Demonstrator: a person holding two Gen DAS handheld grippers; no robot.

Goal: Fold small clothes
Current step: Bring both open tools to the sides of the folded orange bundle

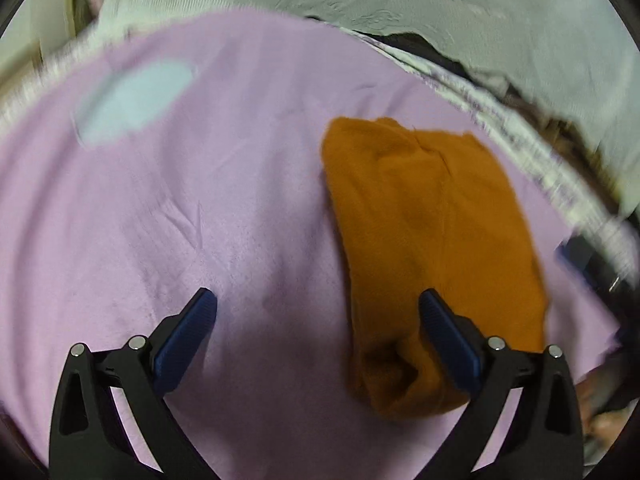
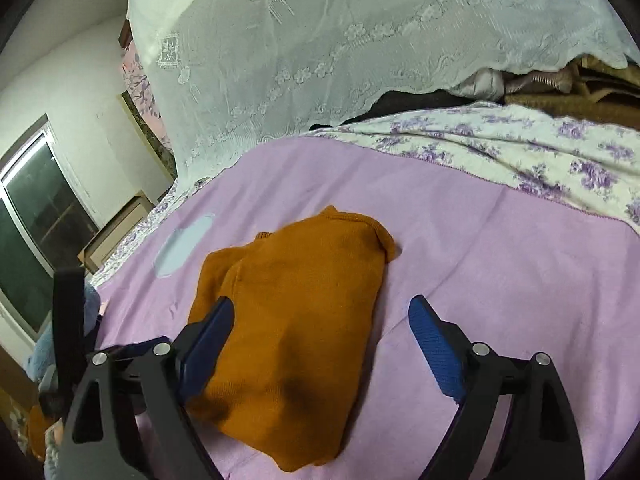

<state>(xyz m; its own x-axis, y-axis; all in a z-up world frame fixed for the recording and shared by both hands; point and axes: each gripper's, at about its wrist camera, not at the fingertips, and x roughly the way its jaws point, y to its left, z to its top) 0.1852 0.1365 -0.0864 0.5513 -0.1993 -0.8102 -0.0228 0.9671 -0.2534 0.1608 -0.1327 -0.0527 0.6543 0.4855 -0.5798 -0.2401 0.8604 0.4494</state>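
Note:
An orange knitted garment (image 1: 432, 248) lies folded into a long bundle on the lilac cloth (image 1: 180, 208). In the left wrist view it runs from the middle right down past the right finger. My left gripper (image 1: 318, 300) is open over bare lilac cloth, with the garment beside its right finger (image 1: 448, 336). In the right wrist view the same orange garment (image 2: 296, 320) lies in the middle. My right gripper (image 2: 320, 312) is open above its right half, with nothing pressed between the blue pads. Its left finger (image 2: 208, 344) is above the garment's left edge.
A pale blue oval patch (image 2: 184, 246) marks the lilac cloth beyond the garment. A floral sheet (image 2: 540, 160) borders the cloth at the back, with a white lace cover (image 2: 340, 60) over piled things behind it. A window (image 2: 36, 216) is at the left.

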